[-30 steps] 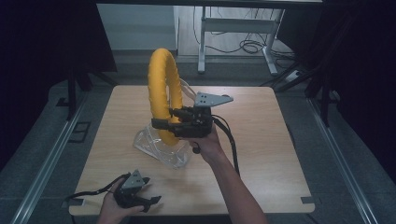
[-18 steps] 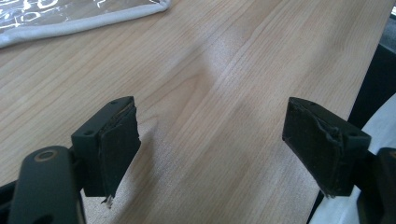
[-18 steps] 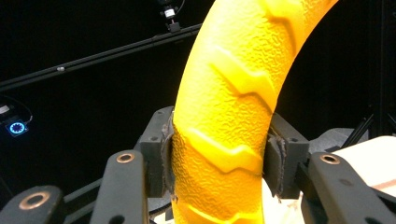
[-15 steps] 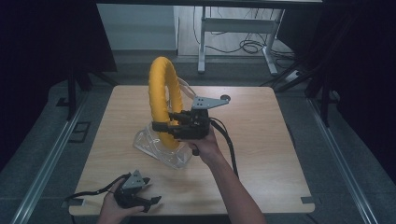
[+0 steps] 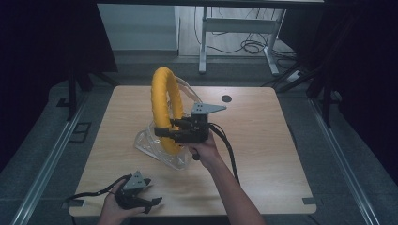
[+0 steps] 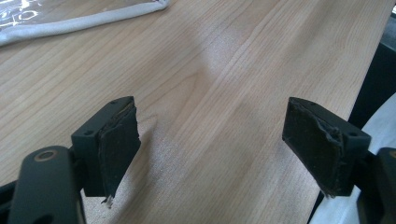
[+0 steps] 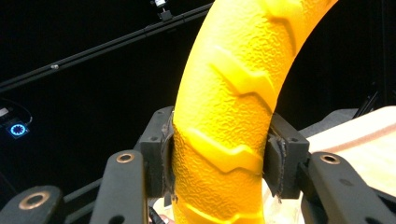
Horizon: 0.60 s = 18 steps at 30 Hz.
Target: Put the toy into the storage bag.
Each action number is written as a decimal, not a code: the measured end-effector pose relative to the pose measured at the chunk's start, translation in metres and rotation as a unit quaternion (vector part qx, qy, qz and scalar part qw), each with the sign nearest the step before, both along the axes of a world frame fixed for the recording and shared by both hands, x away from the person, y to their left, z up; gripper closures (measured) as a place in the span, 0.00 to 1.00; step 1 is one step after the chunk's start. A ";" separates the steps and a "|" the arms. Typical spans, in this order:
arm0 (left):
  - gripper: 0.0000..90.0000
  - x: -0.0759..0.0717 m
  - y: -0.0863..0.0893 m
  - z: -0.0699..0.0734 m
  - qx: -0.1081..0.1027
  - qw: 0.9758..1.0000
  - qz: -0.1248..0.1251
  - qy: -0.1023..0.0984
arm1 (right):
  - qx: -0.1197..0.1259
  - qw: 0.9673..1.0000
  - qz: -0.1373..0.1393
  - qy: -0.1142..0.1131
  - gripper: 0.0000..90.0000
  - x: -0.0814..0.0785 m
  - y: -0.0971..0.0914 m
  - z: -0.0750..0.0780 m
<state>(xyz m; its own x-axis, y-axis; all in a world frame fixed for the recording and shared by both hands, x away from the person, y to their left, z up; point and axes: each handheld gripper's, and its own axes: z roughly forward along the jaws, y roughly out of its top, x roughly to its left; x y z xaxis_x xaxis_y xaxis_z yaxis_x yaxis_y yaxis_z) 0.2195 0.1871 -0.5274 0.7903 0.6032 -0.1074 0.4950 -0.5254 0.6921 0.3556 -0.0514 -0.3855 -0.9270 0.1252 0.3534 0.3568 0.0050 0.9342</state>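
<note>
the right gripper (image 5: pixel 165 132) is clamped on a yellow ring (image 5: pixel 163 105), both pads pressed flat against the ring's lower part. the ring stands upright on its edge near the middle of the wooden table (image 5: pixel 263 140), its bottom sitting in a clear plastic bag (image 5: pixel 155 150) that lies crumpled on the tabletop. the right gripper view brings out what the high view is too far off to give: the ring's pebbled skin with raised zigzag ridges, squeezed between the two black pads. the left gripper (image 5: pixel 141 202) rests low at the near left edge of the table, well apart from the ring, jaws spread wide with nothing between them. the left gripper view adds the worn, frayed pad faces (image 6: pixel 119 144), bare wood grain beneath them, and a pale plastic edge at the top left
</note>
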 end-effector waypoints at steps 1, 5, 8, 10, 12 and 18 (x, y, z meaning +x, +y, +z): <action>0.21 0.000 0.000 0.000 0.000 1.000 0.000 0.000 | -0.001 1.000 0.001 0.004 0.57 0.000 0.000 -0.002; 0.21 0.000 0.000 0.000 0.000 1.000 0.000 0.000 | -0.007 1.000 -0.003 0.010 0.57 0.004 -0.002 -0.013; 0.21 0.000 0.000 0.000 0.000 1.000 0.000 0.001 | -0.005 1.000 -0.002 0.016 0.57 0.006 -0.003 -0.018; 0.21 0.000 0.000 0.000 -0.001 1.000 0.001 0.001 | -0.008 1.000 -0.002 0.026 0.56 0.010 -0.004 -0.025; 0.21 0.000 0.000 0.000 0.000 1.000 0.001 0.001 | -0.016 1.000 -0.010 0.022 0.56 0.011 -0.004 -0.029; 0.21 0.000 0.000 0.000 0.000 1.000 0.000 0.001 | -0.026 0.999 -0.030 0.011 0.54 0.011 -0.007 -0.030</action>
